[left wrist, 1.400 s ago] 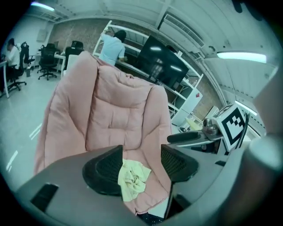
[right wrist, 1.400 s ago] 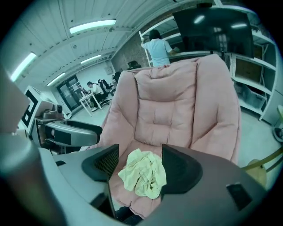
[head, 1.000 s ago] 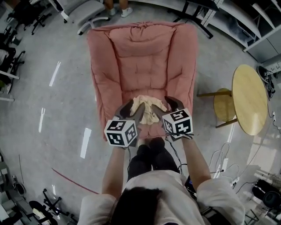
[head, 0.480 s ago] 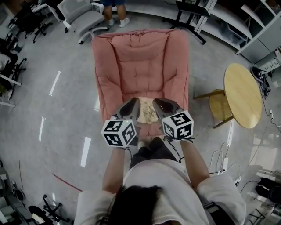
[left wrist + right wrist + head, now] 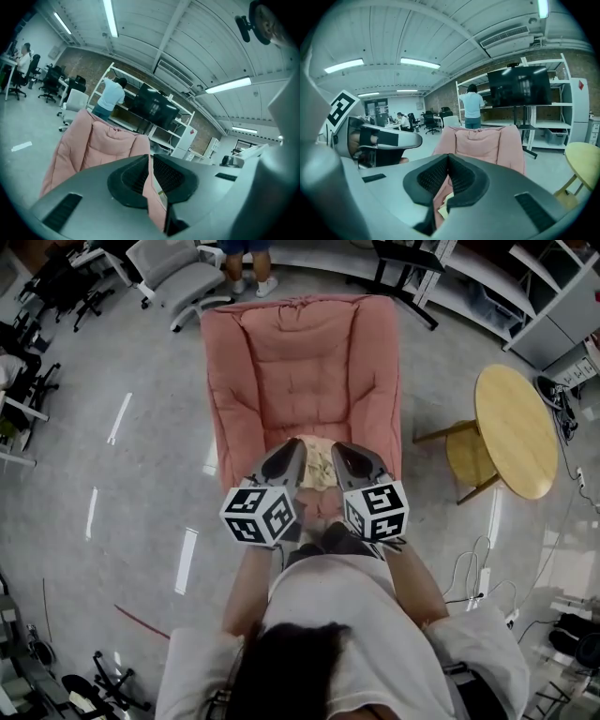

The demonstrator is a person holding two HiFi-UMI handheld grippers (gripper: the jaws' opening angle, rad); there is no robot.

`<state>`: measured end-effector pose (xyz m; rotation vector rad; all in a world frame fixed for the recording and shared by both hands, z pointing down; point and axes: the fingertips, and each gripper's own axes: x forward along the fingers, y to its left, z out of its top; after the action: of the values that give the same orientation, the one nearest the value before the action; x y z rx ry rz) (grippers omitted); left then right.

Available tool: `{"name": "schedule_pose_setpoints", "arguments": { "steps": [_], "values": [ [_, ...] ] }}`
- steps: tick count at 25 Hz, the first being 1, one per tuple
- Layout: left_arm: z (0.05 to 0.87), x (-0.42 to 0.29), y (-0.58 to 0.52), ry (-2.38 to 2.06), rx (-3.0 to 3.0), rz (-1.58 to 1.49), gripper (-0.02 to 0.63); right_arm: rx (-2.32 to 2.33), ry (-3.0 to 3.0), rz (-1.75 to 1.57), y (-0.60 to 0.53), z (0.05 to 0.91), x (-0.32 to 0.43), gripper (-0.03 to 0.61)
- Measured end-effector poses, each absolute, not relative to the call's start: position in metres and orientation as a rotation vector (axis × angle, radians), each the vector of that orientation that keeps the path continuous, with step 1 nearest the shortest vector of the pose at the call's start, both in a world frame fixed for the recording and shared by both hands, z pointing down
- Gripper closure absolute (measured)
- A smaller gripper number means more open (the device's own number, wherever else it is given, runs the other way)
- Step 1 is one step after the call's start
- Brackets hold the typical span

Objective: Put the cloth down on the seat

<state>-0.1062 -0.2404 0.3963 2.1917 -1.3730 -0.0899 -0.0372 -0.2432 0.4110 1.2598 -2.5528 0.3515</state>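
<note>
Pink armchair seat [image 5: 302, 409], cream cloth [image 5: 320, 466] above it — left tongs [image 5: 149, 157], right tongs [image 5: 447, 155] just closed, pinching it.

- The seat [image 5: 302, 413] of the armchair [image 5: 300, 362] lies open at 12 o'clock, with free approach from its front edge.
- The arms [image 5: 230, 409] wall the seat at 11 and 1 o'clock, and the back [image 5: 300, 329] closes its far side.
- Bare floor [image 5: 141, 474] gives wide passage from 8 to 10 o'clock.
- A round table [image 5: 516, 427] stands at 3 o'clock with a stool [image 5: 469, 460] partly beneath it; only a narrow strip of floor separates them from the armchair.
- Cables [image 5: 473, 582] trail over the floor at 4 o'clock.
- Beyond the back stand an office chair [image 5: 178, 277] at 11 o'clock, a person's feet [image 5: 248, 261] at 12 and a black stand [image 5: 403, 268] at 1.
</note>
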Motion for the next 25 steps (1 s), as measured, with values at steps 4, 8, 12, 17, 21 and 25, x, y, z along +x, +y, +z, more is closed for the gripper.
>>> {"name": "schedule_pose_setpoints", "arguments": {
  "steps": [4, 8, 12, 17, 21, 25],
  "values": [
    [0.387, -0.102, -0.235, -1.394, 2.231, -0.114, 0.569, 1.283, -2.557, 0.341, -0.242, 0.403, -0.037, 0.552],
    [0.389, -0.1, -0.235, -1.415, 2.224, -0.097, 0.569, 1.293, -2.567, 0.337, -0.242, 0.401, -0.037, 0.552],
    [0.392, -0.107, -0.236, -1.473, 2.207, -0.044, 0.581, 1.287, -2.566, 0.319, -0.241, 0.399, -0.042, 0.552],
    [0.394, -0.107, -0.236, -1.521, 2.235, 0.009, 0.587, 1.284, -2.563, 0.325, -0.243, 0.403, -0.043, 0.552],
    [0.405, -0.108, -0.234, -1.529, 2.229, 0.068, 0.588, 1.265, -2.559, 0.325, -0.242, 0.409, -0.048, 0.552],
    [0.413, -0.109, -0.229, -1.538, 2.227, 0.114, 0.588, 1.256, -2.547, 0.325, -0.24, 0.413, -0.05, 0.552]
  ]
}}
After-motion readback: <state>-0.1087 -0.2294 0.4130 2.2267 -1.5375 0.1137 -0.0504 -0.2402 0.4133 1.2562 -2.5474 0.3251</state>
